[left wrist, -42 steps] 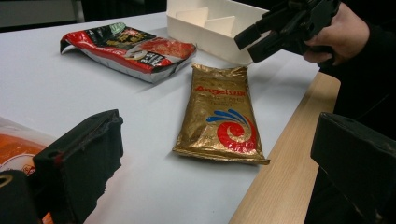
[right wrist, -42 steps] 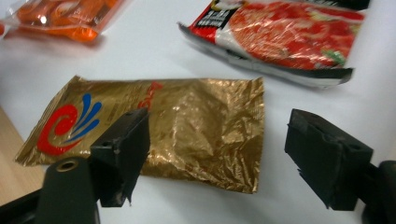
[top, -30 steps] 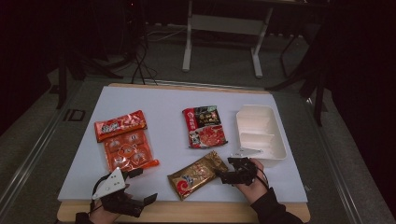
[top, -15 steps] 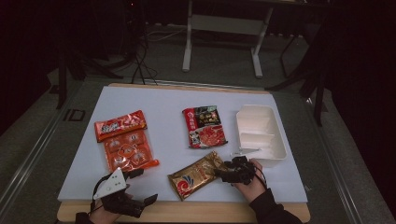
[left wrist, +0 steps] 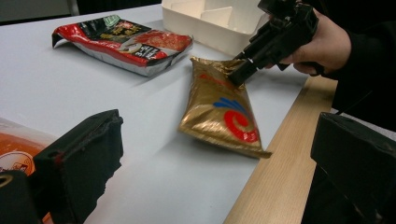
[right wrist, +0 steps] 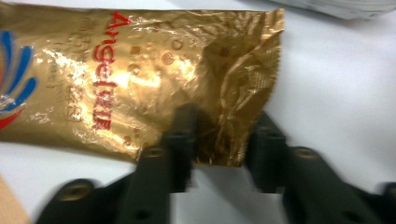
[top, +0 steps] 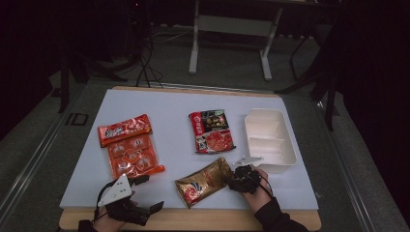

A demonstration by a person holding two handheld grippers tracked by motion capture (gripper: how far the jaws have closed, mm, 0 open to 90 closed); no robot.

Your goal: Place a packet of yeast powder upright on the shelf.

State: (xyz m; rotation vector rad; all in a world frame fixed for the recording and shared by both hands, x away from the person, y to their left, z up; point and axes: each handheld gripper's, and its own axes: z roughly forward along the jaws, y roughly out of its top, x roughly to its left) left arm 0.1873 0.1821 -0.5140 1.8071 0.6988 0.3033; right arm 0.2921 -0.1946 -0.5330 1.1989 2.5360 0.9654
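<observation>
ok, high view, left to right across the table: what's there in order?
left gripper → orange snack pack → gold pouch → red-and-black packet → right gripper, jaws just closing around the gold pouch's end → white tray.

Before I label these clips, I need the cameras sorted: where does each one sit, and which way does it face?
High view: above the table's near edge, looking forward and down; both hands enter from below, left gripper and right gripper.
Left gripper view: on the left gripper, facing across the table at the gold packet; open black jaws frame it.
Right gripper view: on the right gripper, its jaws just closing around the packet's crimped end.
All three share the gold packet.
</observation>
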